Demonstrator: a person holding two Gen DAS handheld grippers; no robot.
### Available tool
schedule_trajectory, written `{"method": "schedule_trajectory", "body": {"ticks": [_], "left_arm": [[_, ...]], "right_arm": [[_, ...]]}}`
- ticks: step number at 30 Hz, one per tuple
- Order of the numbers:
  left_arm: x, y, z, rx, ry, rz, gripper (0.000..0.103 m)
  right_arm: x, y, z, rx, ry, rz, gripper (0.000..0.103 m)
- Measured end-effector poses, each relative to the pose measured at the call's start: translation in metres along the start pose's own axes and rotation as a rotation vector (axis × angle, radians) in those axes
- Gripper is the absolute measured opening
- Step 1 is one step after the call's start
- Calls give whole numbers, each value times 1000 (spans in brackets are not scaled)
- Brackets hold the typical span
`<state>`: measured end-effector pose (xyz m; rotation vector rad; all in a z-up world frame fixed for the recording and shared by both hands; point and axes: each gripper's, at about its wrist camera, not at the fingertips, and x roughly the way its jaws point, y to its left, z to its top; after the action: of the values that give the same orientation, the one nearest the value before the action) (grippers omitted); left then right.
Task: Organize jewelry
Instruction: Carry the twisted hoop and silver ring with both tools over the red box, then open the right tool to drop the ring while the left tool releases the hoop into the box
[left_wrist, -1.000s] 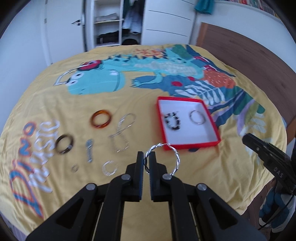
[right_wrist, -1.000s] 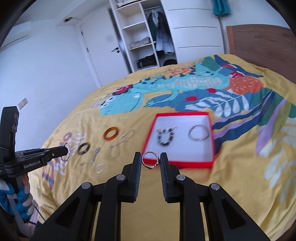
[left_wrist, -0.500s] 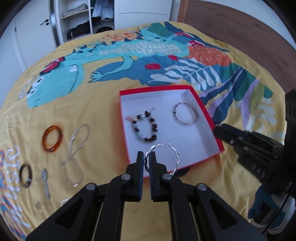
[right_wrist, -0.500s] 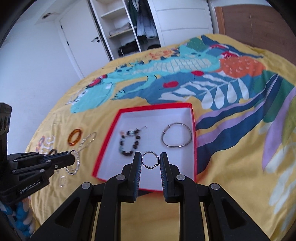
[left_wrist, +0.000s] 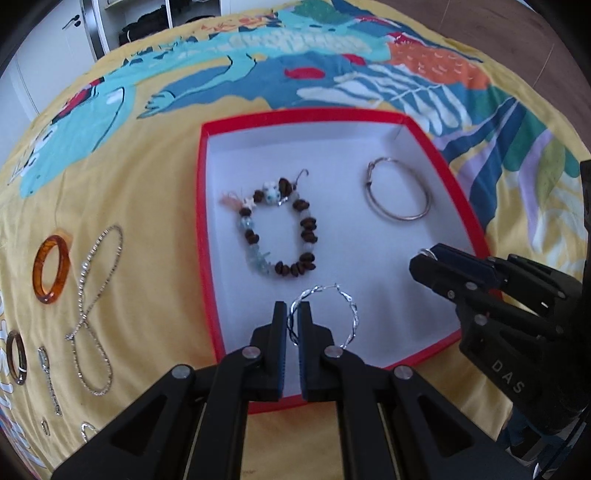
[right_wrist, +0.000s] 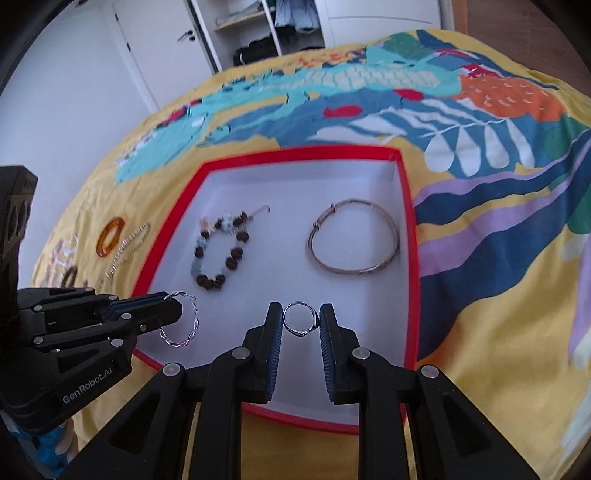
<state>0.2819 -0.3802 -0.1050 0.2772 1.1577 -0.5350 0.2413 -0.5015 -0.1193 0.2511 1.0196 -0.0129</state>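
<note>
Over the red box (left_wrist: 207, 229), where a beaded bracelet (left_wrist: 280, 236) and bangle (left_wrist: 399, 195) already lie, the left gripper (left_wrist: 293, 321) pinches a twisted hoop (left_wrist: 347, 314) and the right gripper (right_wrist: 300, 321) clamps a silver ring (right_wrist: 300, 318); several pieces, including an amber ring (left_wrist: 51, 269) and chain (left_wrist: 92, 295), remain on the bedspread (left_wrist: 140, 177).

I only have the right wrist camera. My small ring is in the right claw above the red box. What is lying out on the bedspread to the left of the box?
Observer: Next to the amber ring that you can glimpse, the left wrist view shows the whole silver chain, lying in a figure-eight loop.
Operator: Anything nearer than that?
Observer: A dark ring with a thin silver bar piece beside it, plus two silver bits too small to name.
Operator: How does the left claw hold the twisted hoop?
Observer: The left claw is shut on one edge of the twisted hoop; the rest sticks out sideways above the red box.
</note>
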Motion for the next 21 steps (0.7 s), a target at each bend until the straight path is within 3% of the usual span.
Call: {"method": "schedule_trajectory", "body": {"ticks": [21], "left_arm": [[24, 14, 0, -75, 45, -1, 6]], "right_arm": [[21, 10, -4, -157, 115, -67, 20]]}}
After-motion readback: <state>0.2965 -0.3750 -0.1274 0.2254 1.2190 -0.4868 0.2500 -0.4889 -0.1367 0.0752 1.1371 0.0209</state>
